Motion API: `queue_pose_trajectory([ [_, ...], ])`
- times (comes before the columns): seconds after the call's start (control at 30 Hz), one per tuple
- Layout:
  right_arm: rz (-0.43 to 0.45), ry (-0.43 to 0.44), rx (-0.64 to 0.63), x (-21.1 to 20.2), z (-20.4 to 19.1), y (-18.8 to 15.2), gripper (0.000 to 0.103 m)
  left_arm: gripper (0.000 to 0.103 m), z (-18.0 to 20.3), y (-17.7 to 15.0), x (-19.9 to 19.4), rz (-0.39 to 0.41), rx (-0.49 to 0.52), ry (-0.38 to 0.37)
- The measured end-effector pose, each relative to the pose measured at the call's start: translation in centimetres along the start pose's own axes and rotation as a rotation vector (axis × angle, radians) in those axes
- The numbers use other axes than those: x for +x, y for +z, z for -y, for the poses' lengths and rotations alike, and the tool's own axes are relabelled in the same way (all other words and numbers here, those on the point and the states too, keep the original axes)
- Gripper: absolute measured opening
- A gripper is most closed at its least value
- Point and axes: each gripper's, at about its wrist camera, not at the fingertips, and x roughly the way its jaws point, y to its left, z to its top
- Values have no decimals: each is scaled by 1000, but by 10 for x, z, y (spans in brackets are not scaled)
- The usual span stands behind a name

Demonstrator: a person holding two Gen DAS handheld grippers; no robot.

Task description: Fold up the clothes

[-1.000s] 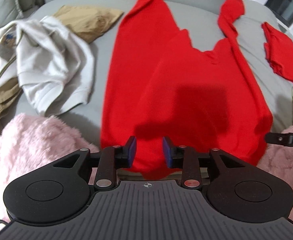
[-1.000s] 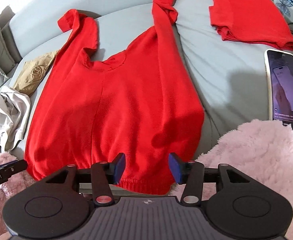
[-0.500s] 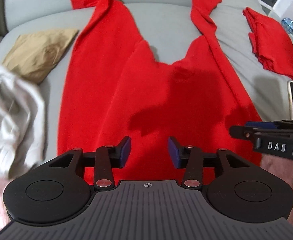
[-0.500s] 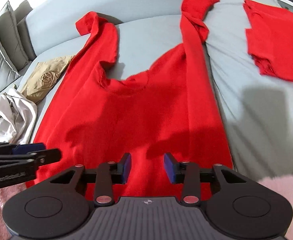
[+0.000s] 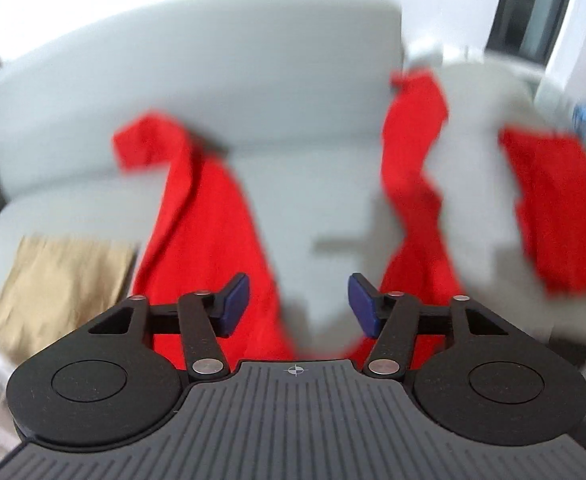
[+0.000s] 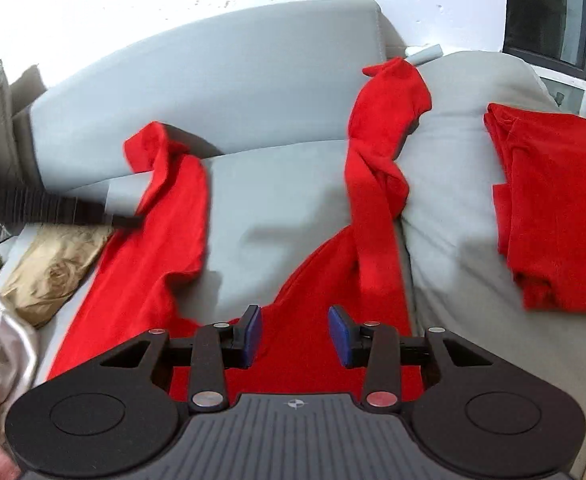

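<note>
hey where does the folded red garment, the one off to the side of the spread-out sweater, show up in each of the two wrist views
Left wrist view: folded red garment at the right edge, blurred, on the grey sofa.
Right wrist view: folded red garment at the right edge, sharper, on the same sofa.
Shared landmark: the red sweater's twisted sleeve, running up just left of it.

no words, brand names or numbers can be read in either view. the only sign is a small white crosshair mark, a circle crossed by two lines, printed on the ribbed grey body of the left gripper [image 5: 299, 307] and likewise on that of the right gripper [image 6: 294, 336].
</note>
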Motion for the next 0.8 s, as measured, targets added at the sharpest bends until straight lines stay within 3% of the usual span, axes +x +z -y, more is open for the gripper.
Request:
queue_pose_trajectory([
  [0.17,-47,-46,-47,31,6,15,38,59,-16,-23,48,55,-29,-69],
  [0.3,21,-116,-109,49,12,53,38,57,-34,-30,78,35,-110,-77],
  [0.4,83,-188,-115,73,22,110,38,58,-41,-27,83,32,-99,-95],
  [0.47,122,-253,-86,96,33,165,45,58,-46,-30,84,19,-96,-99],
  [0.67,95,-382,-112,158,49,276,54,58,-59,-31,97,-30,-140,-106],
  [0.8,15,-408,-276,194,40,298,55,58,-70,-27,105,-29,-165,-73],
])
